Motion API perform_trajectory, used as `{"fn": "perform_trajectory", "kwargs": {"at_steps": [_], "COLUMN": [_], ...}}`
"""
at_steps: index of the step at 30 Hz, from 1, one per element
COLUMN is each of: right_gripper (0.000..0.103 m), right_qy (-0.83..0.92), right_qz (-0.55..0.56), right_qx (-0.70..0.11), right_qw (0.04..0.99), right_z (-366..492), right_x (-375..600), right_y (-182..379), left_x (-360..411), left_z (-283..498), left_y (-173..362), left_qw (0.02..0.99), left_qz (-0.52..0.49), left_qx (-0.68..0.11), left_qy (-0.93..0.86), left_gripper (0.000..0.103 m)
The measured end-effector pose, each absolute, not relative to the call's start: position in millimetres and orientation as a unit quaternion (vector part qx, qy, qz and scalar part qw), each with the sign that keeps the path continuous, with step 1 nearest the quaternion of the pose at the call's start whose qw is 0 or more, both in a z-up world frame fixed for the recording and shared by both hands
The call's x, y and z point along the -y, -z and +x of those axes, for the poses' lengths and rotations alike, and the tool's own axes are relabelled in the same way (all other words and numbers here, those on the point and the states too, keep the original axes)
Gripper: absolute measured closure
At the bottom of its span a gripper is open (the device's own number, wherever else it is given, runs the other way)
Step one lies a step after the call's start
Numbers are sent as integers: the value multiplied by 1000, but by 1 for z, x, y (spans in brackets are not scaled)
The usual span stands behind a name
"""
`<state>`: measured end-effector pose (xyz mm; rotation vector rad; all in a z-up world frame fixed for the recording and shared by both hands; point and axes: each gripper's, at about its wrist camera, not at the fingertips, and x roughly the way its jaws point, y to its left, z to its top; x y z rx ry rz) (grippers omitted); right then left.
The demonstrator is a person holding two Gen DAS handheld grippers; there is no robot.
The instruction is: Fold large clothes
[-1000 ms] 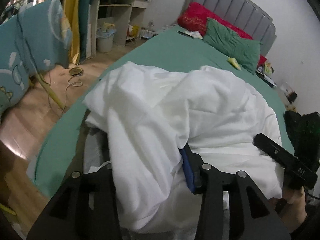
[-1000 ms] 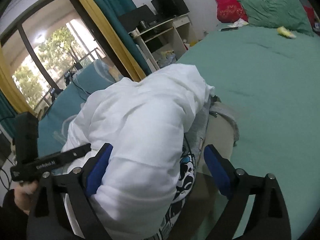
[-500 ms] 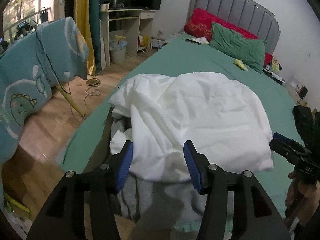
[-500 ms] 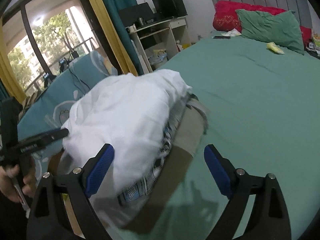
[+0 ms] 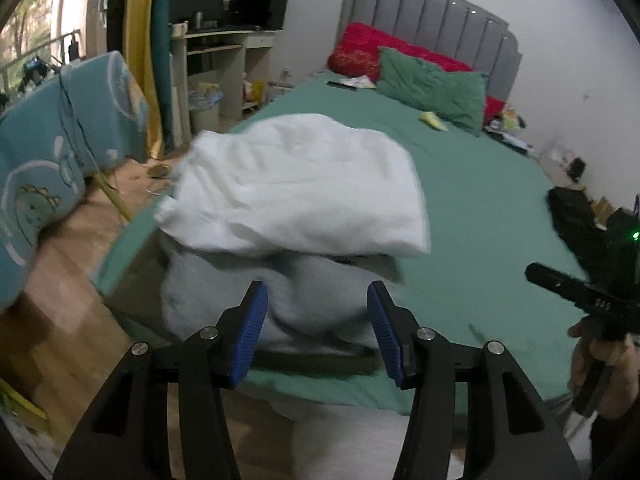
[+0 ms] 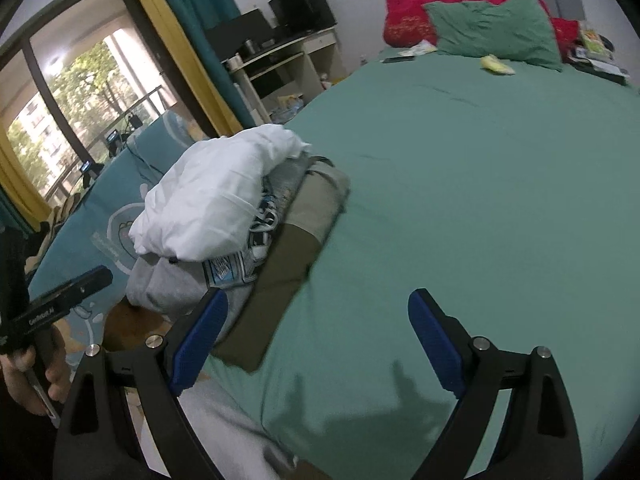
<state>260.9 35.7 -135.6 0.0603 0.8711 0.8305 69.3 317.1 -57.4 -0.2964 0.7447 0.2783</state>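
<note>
While both my tongs hang over the near end of the bed (image 6: pixel 480 160), I read the room off it: green sheet, smooth w/ only faint creases, grey ribbed headboard (image 5: pixel 432 20) at the far end, a red pillow (image 5: pixel 360 54) and a rumpled green pillow (image 5: pixel 432 88) against it. Off the bed's left side sit a desk (image 5: pixel 216 60), a bin (image 5: pixel 204 110), wood floor and a teal dinosaur-print cloth (image 5: pixel 36 168); yellow and teal curtains frame a big window (image 6: pixel 68 92).

Most of the sheet is bare from the stack to the pillows, so plenty of room there. The clothes stack (image 6: pixel 240 216) sits at the bed's near left corner, right at the edge: soft, puffy white garment (image 5: pixel 296 184) on top, grey fleece-looking piece (image 5: pixel 288 304) under it, a printed layer, then a flat olive-tan piece at the bottom.

Left gripper (image 5: pixel 318 332): blue ribbed pads about half apart, nothing btwn them, short of the grey piece. Right gripper (image 6: pixel 316 340): jaws wide, empty, over bare sheet beside the stack. Each is held in a hand (image 6: pixel 28 376).
</note>
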Motion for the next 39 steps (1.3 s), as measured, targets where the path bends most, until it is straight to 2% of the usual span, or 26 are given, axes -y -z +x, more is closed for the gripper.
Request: {"fn": "perform_trajectory", "kwargs": {"at_steps": [18, 39], "right_gripper": [12, 9], "right_qy": [-301, -225], "right_qz": [65, 72], "right_qx": [-385, -266], "right_qw": [870, 935], "right_z": [217, 160], "right_x": [118, 220], "right_y": [104, 16], "left_x": [-145, -50], "left_z": [88, 63], "left_y": [23, -64], "left_qw": [932, 970], "left_qz": [-73, -26], "left_qx": [-345, -237], "left_qy": [-88, -51], "left_gripper": [48, 48]}}
